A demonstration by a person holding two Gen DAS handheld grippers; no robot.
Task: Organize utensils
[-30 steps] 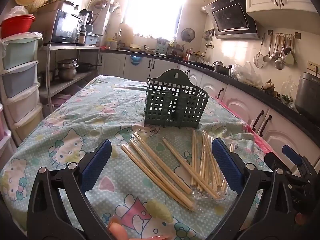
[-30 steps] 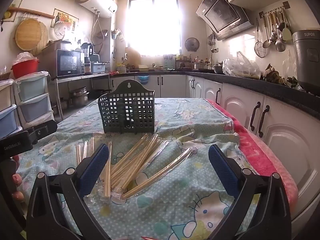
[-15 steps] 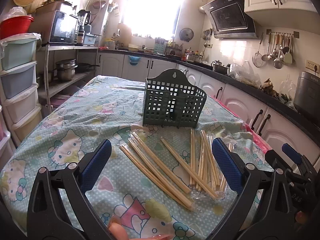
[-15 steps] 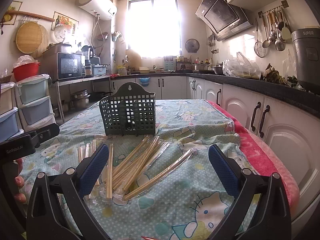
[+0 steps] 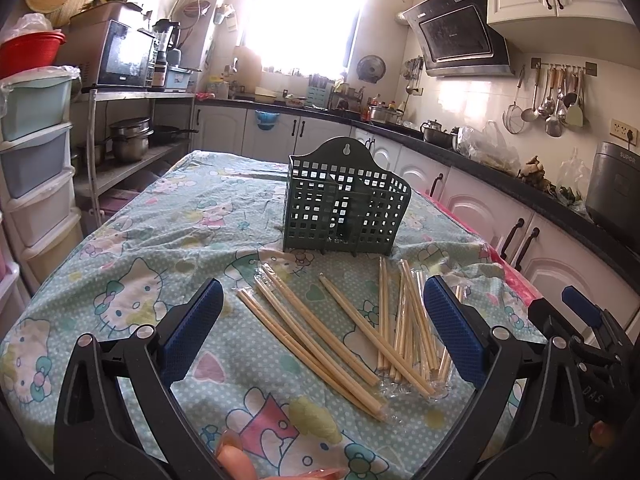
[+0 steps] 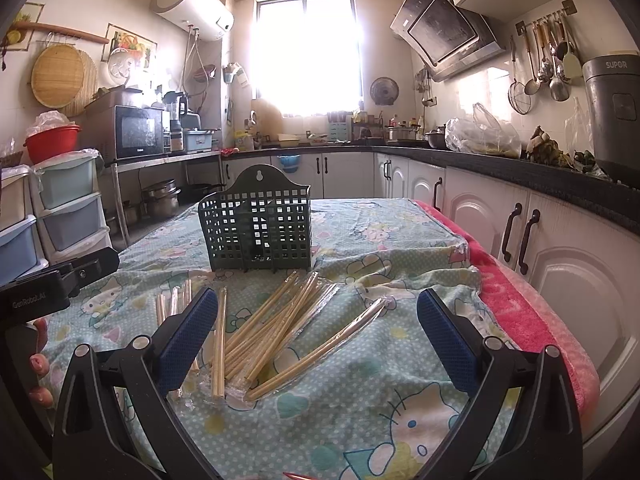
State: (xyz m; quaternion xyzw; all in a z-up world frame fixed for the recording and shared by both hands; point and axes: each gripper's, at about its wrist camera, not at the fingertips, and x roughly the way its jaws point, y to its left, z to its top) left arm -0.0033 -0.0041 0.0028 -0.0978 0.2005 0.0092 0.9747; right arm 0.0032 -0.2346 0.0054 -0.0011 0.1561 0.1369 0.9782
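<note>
Chopsticks lie loose on the patterned tablecloth in front of a green utensil basket, both sets of tongs spread wide over them and holding nothing.

The tablecloth covers the whole table, and the perforated green basket stands upright on it. On the near side of the basket, just short of its feet, the pale wooden chopsticks lie scattered flat, some still in clear plastic sleeves, splayed in several directions and overlapping in the middle. The left gripper hangs above the chopsticks, nearer the camera than the basket, blue pads far apart and empty. The right gripper does the same from the other side, equally wide and empty.
</note>
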